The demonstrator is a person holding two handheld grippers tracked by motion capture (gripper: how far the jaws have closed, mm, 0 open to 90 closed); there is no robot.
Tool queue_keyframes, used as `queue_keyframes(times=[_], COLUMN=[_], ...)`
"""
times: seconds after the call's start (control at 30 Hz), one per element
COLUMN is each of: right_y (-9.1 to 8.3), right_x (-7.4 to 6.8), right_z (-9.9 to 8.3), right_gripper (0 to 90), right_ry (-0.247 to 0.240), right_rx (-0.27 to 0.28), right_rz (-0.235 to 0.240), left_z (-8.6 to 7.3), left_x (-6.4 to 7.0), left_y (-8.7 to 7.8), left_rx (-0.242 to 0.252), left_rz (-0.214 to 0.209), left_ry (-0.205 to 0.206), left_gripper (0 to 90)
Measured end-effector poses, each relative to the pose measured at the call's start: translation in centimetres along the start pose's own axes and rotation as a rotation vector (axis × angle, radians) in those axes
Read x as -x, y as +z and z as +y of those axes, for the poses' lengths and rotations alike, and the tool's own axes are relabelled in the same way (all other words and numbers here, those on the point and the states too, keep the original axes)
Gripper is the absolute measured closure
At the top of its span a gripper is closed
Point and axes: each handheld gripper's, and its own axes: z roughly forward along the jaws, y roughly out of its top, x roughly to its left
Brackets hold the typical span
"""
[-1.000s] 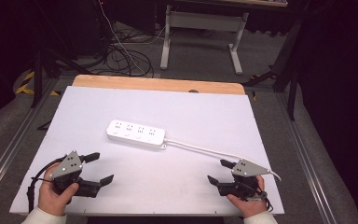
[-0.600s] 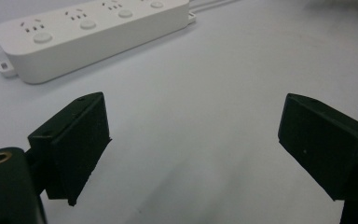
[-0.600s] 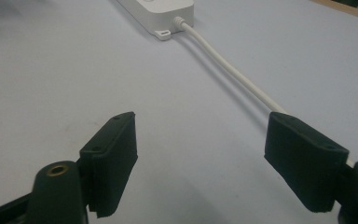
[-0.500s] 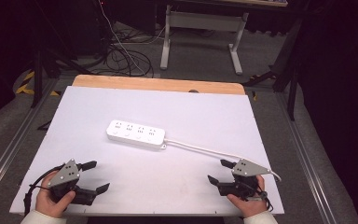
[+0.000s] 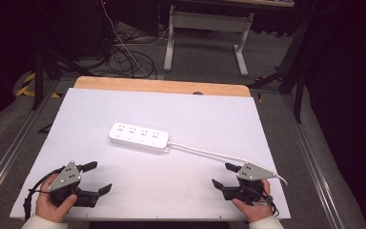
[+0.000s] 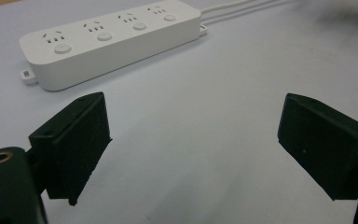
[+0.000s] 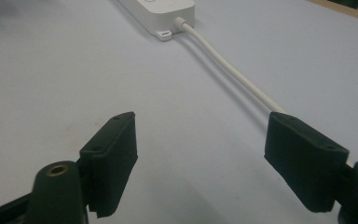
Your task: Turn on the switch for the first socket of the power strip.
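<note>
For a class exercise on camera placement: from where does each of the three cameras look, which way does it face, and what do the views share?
High view: above the near table edge, facing forward and down on the table; both hands with the left gripper and right gripper show.
Left gripper view: low over the table, along its open jaws toward the power strip.
Right gripper view: low, along its open jaws toward the cord.
All three share the power strip and its cord.

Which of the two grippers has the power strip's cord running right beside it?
The right gripper: the white cord from the power strip passes close by its far jaw. The left gripper sits on bare table, away from the cord.
</note>
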Motion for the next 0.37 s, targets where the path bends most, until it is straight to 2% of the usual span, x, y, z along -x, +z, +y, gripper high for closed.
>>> queue_keyframes(times=[0.1, 0.27, 0.37], right_y=[-0.02, -0.01, -0.01], right_x=[0.02, 0.01, 0.03], right_z=[0.00, -0.01, 0.00], right_gripper=[25.8, 25.8, 25.8], right_ry=[-0.001, -0.001, -0.001], right_rx=[-0.001, 0.002, 0.000], right_rz=[0.002, 0.003, 0.003], left_z=[-0.01, 0.03, 0.10], left_x=[0.04, 0.00, -0.11], left_y=[0.04, 0.00, 0.05], left_rx=[0.005, 0.011, 0.009], left_rz=[-0.006, 0.012, 0.024], left_ry=[-0.011, -0.015, -0.038], left_gripper=[10.0, 10.0, 9.9])
